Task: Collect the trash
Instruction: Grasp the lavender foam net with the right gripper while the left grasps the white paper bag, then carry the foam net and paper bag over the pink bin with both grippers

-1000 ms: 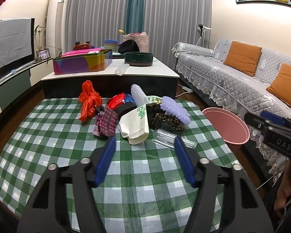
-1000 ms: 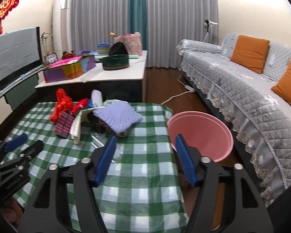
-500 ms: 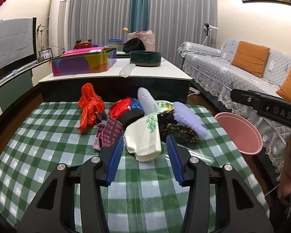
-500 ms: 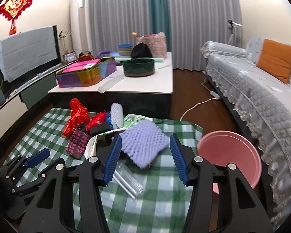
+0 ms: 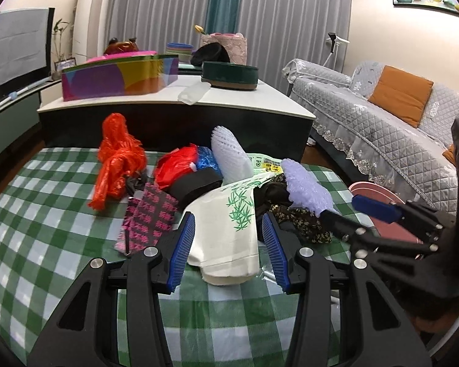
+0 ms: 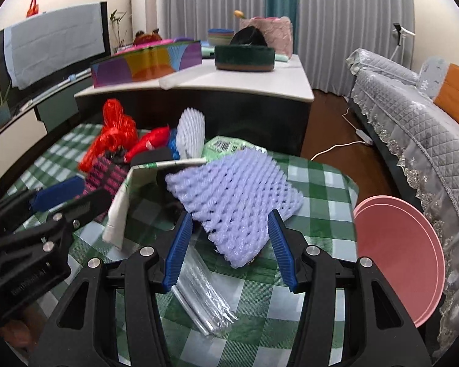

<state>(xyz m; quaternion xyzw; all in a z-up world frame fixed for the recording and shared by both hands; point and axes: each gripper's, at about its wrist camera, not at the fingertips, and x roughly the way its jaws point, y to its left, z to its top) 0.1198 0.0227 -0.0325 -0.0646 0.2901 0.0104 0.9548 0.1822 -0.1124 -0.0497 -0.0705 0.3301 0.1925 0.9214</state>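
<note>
A heap of trash lies on the green checked table (image 5: pixel 46 229). My left gripper (image 5: pixel 228 232) is open, and its blue pads flank the near end of a white bag with a bamboo print (image 5: pixel 220 214) without pressing on it. Just right of the bag lies a purple foam net (image 6: pixel 232 192), with the open right gripper (image 6: pixel 230 232) straddling its near corner. Each gripper shows in the other's view: the right gripper (image 5: pixel 356 215) and the left gripper (image 6: pixel 73 198). A clear plastic wrapper (image 6: pixel 199 293) lies under the right gripper.
An orange-red plastic bag (image 5: pixel 119 162), a pink-and-black packet (image 5: pixel 150 217) and a white foam net (image 5: pixel 229 153) lie further back in the heap. A pink bin (image 6: pixel 394 250) stands off the table's right edge. Behind are a low white table (image 5: pixel 229 104) and a grey sofa (image 5: pixel 382 128).
Both grippers have come forward and down to the heap. The left one's jaws narrowed and now flank the white bag. The right one swung left from the bin to the purple net.
</note>
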